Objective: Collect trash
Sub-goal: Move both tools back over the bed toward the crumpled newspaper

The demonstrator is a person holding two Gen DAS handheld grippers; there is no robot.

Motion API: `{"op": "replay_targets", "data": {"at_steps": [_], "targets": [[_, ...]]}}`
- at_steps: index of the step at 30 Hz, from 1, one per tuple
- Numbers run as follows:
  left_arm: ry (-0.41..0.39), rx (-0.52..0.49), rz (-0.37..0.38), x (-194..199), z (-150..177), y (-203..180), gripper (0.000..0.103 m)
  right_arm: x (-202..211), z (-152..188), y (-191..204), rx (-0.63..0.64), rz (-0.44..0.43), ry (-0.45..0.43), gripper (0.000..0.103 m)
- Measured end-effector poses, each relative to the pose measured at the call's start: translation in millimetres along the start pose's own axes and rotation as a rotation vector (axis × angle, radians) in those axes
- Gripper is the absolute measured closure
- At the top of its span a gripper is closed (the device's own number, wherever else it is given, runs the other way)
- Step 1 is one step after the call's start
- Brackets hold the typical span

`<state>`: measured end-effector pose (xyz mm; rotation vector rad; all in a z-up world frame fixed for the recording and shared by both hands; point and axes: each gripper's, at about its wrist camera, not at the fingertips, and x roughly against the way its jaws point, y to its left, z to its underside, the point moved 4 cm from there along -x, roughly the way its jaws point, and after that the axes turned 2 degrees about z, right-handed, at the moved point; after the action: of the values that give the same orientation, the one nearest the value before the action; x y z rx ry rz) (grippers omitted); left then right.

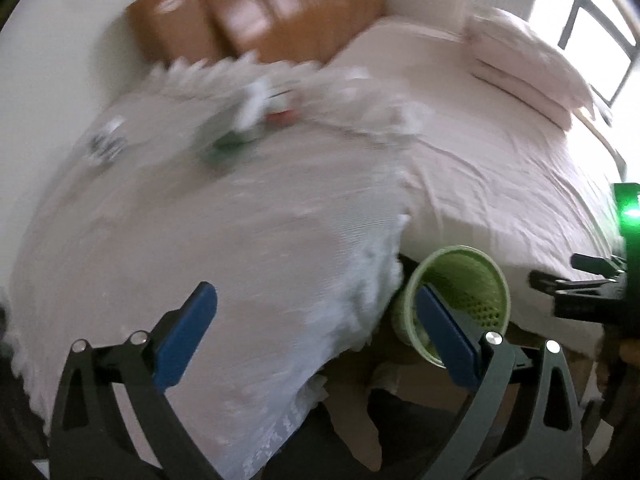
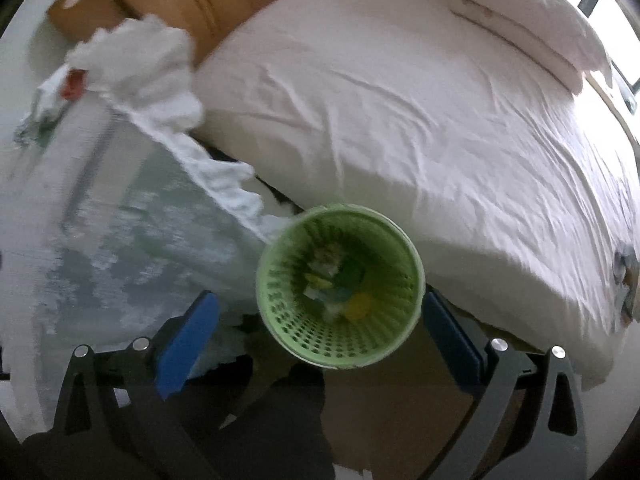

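Both grippers are spread wide with nothing between their blue pads. In the right wrist view the right gripper (image 2: 318, 326) hangs over a green perforated waste basket (image 2: 280, 320) that sits low in the middle of the frame, on the floor just beside the edge of the bed (image 2: 400, 120); the basket's rim lies between the two blue fingers (image 2: 186, 346) without touching either one. Down in the bottom of the basket lie scraps of trash (image 2: 340, 292), yellow, green and pale, too blurred to tell apart. To the left of the basket a white lacy cloth (image 2: 152, 64) drapes over a low surface (image 2: 120, 240), and at the upper left a small red item (image 2: 74, 82) rests on it among some crumpled pale bits. In the left wrist view the left gripper (image 1: 316, 332) points down over that same cloth-covered surface (image 1: 200, 240), its jaws empty, with the basket (image 1: 464, 280) at the lower right just behind its right-hand finger. More litter (image 1: 256, 116) sits blurred at the upper middle of the cloth, white and green with a spot of red. A pillow (image 1: 528, 68) lies at the upper right of the bed, near the window (image 1: 600, 20), and a brown headboard (image 1: 260, 12) stands at the top.
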<state>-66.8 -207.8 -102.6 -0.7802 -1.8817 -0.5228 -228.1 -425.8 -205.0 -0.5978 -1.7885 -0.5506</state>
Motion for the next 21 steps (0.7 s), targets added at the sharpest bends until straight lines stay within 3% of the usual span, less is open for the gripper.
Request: {"op": "replay_targets", "data": {"at_steps": [8, 13, 17, 21], "targets": [[-0.007, 0.249, -0.079, 3.4, 16.9, 102.5, 0.008, 15.8, -36.3, 91.1, 0.160, -0.066, -0.044, 0.003], [-0.014, 0.331, -0.110, 2.3, 19.8, 148.3, 0.008, 27.2, -53.3, 158.3, 0.262, -0.114, -0.073, 0.003], [-0.035, 0.360, -0.133, -1.9, 3.9, 180.8, 0.008, 31.8, -61.7, 198.2, 0.316, -0.125, -0.084, 0.003], [-0.067, 0.356, -0.173, -15.9, -32.6, 213.3, 0.008, 37.1, -78.9, 231.5, 0.332, -0.144, -0.097, 0.003]]}}
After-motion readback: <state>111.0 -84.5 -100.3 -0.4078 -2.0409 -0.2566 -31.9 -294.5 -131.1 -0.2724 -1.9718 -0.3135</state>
